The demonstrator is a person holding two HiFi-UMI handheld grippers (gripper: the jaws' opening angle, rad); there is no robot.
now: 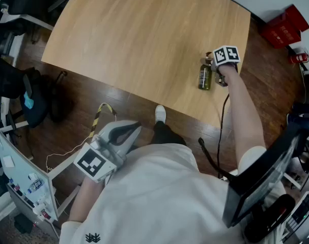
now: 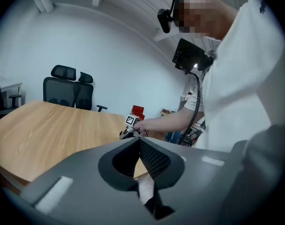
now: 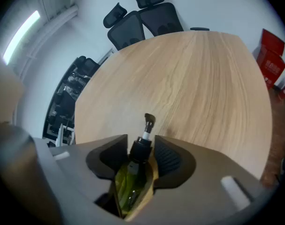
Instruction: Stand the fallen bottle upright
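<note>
Both tongs closed: right tongs (image 3: 143, 148) on bottle (image 1: 205, 77), left tongs (image 2: 137, 142) empty; slick bottle cd pivot, drop off counter (image 1: 144, 34) edge.

The bottle (image 1: 204, 77) is clear olive-green with a black pump top. It lies on the wooden table (image 1: 144, 39) near the right edge, pump pointing away from the person, its body clamped between the right gripper's (image 3: 141, 150) jaws.

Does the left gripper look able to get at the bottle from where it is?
Probably not: the left gripper is off the table near the waist, while the bottle is far right, between the right gripper's jaws.
</note>
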